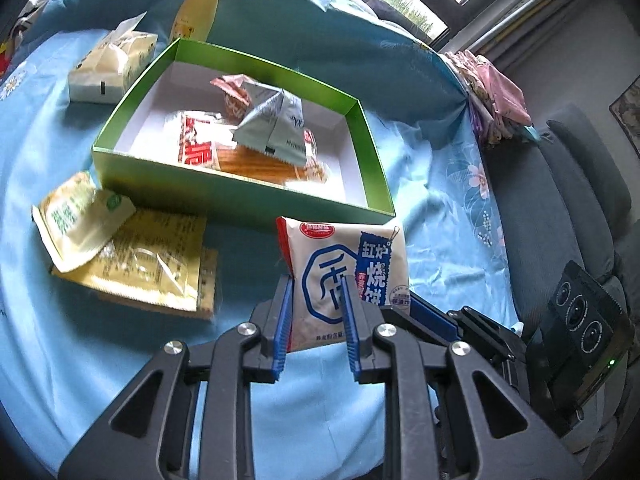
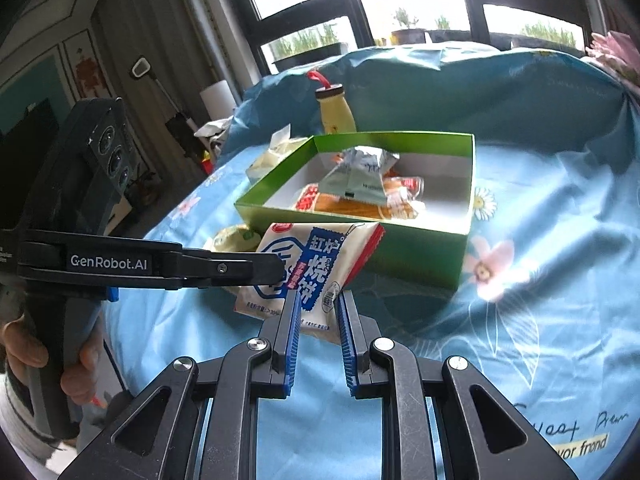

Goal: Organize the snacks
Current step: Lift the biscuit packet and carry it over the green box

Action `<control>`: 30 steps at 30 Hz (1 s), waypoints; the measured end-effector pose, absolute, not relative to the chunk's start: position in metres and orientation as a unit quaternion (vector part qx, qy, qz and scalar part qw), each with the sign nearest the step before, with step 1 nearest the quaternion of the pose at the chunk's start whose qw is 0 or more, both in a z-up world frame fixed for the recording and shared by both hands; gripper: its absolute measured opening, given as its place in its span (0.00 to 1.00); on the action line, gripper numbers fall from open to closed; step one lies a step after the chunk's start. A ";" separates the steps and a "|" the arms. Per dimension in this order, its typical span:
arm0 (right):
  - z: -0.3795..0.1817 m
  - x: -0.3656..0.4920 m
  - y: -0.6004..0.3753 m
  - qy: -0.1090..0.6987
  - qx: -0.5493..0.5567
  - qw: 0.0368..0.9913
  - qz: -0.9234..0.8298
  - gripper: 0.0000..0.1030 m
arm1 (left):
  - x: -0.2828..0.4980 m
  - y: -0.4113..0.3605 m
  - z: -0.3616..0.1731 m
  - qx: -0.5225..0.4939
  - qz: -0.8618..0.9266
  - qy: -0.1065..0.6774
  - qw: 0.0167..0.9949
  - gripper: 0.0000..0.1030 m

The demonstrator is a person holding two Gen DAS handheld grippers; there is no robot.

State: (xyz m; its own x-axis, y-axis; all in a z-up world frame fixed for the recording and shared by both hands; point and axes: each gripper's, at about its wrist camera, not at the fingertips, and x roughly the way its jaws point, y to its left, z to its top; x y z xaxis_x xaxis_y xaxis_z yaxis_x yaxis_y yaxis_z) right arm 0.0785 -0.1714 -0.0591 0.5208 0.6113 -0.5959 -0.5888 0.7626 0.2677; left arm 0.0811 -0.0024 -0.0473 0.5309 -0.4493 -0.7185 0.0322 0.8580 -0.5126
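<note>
A white and blue snack packet [image 1: 344, 276] is held above the blue cloth in front of the green box [image 1: 240, 196]. My left gripper [image 1: 318, 284] is shut on its lower part. My right gripper [image 2: 318, 300] is shut on the same packet [image 2: 316, 264] at its other corner. In the right wrist view the left gripper [image 2: 276, 270] reaches in from the left. The green box [image 2: 432, 240] holds an orange snack pack [image 1: 208, 148] with a grey-blue packet [image 1: 276, 124] on top.
Two yellow-green packets [image 1: 120, 256] lie on the cloth left of the box. A pale wrapped pack [image 1: 112, 64] and a yellow bottle [image 1: 198, 12] stand behind it. A grey sofa [image 1: 560, 208] is at the right, with folded pink cloth [image 1: 496, 96].
</note>
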 end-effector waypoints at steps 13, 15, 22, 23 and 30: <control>-0.047 0.113 -0.160 0.327 0.014 0.881 0.342 0.20 | 0.120 0.008 -0.034 -0.211 -0.143 0.441 0.860 0.22; -0.045 0.122 -0.157 0.323 0.010 0.883 0.340 0.20 | 0.129 0.008 -0.032 -0.208 -0.143 0.439 0.862 0.22; -0.040 0.146 -0.151 0.318 0.007 0.887 0.335 0.20 | 0.158 0.012 -0.028 -0.203 -0.146 0.436 0.865 0.24; -0.039 0.148 -0.150 0.316 0.006 0.888 0.334 0.20 | 0.160 0.013 -0.027 -0.202 -0.145 0.435 0.866 0.24; -0.034 0.169 -0.142 0.310 0.007 0.889 0.337 0.20 | 0.179 0.025 -0.025 -0.205 -0.144 0.432 0.866 0.26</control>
State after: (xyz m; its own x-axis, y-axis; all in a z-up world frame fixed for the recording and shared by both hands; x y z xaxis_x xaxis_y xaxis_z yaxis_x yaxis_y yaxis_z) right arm 0.1691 -0.1420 -0.0337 0.5799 0.6035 -0.5473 -0.5951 0.7725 0.2214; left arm 0.1785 0.0251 -0.0254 0.5846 -0.4279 -0.6893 0.0727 0.8738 -0.4808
